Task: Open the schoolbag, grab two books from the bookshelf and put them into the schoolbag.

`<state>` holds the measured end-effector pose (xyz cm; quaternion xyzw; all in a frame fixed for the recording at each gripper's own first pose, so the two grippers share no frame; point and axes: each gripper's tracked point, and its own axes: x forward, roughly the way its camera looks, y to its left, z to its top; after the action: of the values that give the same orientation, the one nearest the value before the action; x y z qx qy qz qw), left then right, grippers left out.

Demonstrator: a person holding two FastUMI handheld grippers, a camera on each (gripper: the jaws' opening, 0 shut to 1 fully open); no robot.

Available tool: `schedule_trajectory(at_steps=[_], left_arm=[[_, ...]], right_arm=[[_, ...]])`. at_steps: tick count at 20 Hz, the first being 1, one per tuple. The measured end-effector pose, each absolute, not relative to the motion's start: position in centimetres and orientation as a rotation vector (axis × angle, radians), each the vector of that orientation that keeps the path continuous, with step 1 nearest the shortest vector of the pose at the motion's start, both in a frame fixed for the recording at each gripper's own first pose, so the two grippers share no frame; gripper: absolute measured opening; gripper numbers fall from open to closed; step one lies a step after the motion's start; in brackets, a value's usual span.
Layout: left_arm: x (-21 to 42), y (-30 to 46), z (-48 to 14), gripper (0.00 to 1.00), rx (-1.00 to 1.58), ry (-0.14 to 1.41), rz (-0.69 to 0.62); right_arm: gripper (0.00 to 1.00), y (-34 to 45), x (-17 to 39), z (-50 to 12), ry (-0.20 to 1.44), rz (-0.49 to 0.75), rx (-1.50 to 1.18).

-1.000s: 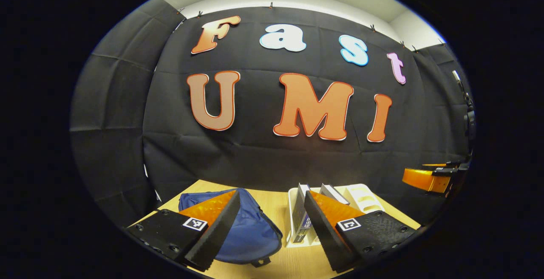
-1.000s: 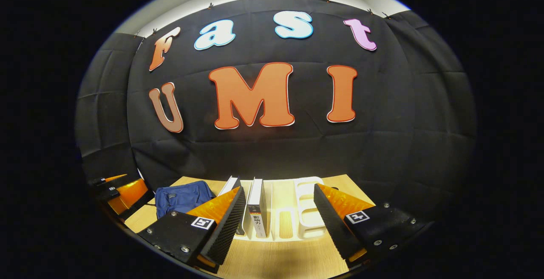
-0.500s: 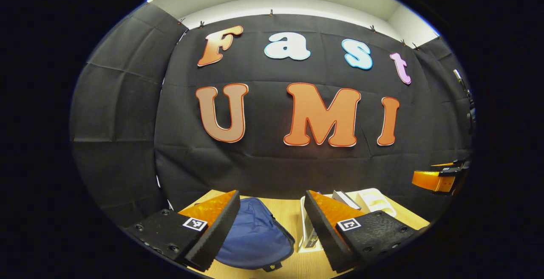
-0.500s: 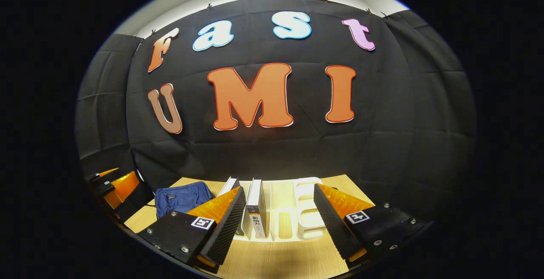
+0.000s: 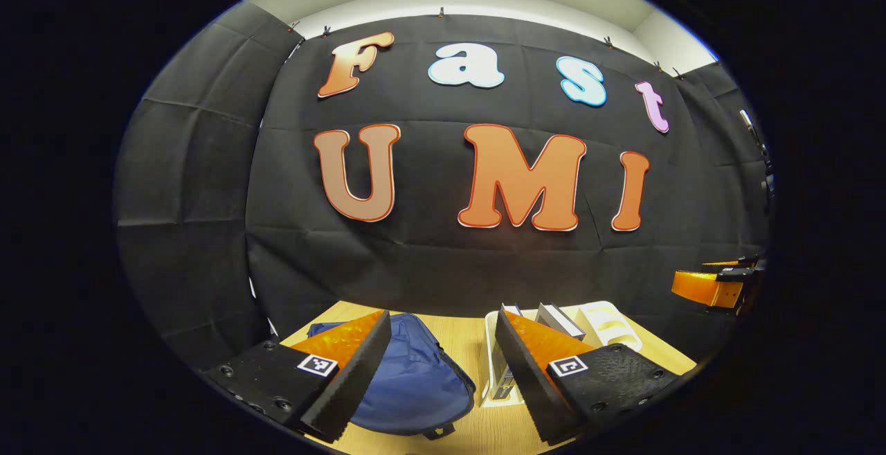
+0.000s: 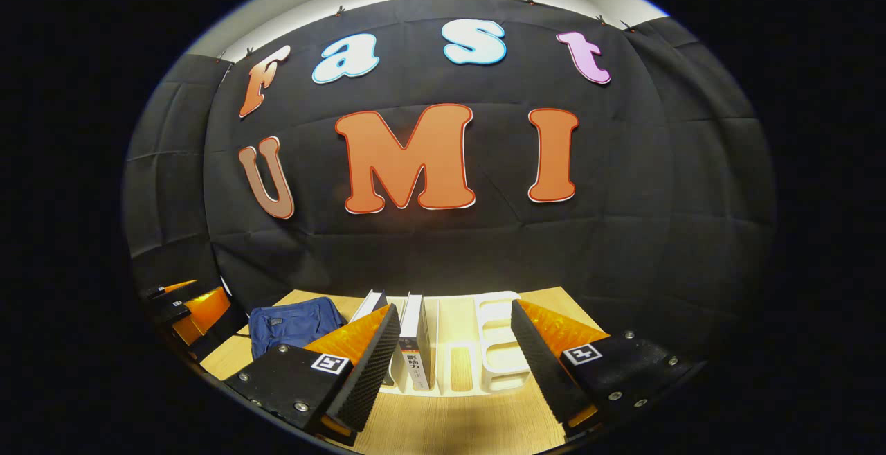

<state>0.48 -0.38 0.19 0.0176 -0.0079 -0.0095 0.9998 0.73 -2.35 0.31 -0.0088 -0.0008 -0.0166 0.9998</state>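
From the left gripper view I see bare table [image 5: 465,334] between the schoolbag [image 5: 408,379] and the white bookshelf [image 5: 493,344]. In the right gripper view, two upright books [image 6: 415,341] block the rack's left slots; its right slots [image 6: 457,344] stand open.

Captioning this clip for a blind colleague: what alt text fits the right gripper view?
The right gripper, jaws open, hovers before a white bookshelf holding two upright books on a wooden table. A blue schoolbag lies left, near the left gripper.
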Motion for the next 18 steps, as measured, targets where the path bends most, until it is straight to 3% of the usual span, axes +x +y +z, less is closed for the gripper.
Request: schedule_trajectory(at_steps=[6,13,14,15,18], left_arm=[[1.1,-0.9,-2.0,0.95,0.131,0.032,-0.035],[2.9,-2.0,-9.2,0.95,0.35,0.156,-0.048],[3.1,-2.4,-10.4,1.0,0.368,0.177,-0.059],[3.5,-2.5,-11.6,0.95,0.386,0.197,-0.068],[4.9,-3.0,-15.5,0.95,0.463,0.256,-0.088]], right_arm=[[0.96,-2.6,1.1,-0.6,0.018,-0.044,-0.017],[0.96,-4.8,1.2,-3.2,0.074,-0.107,-0.028],[0.97,-5.1,1.2,-3.5,0.081,-0.119,-0.031],[0.97,-5.6,1.1,-3.9,0.089,-0.13,-0.031],[0.96,-6.9,1.1,-4.9,0.116,-0.173,-0.025]])
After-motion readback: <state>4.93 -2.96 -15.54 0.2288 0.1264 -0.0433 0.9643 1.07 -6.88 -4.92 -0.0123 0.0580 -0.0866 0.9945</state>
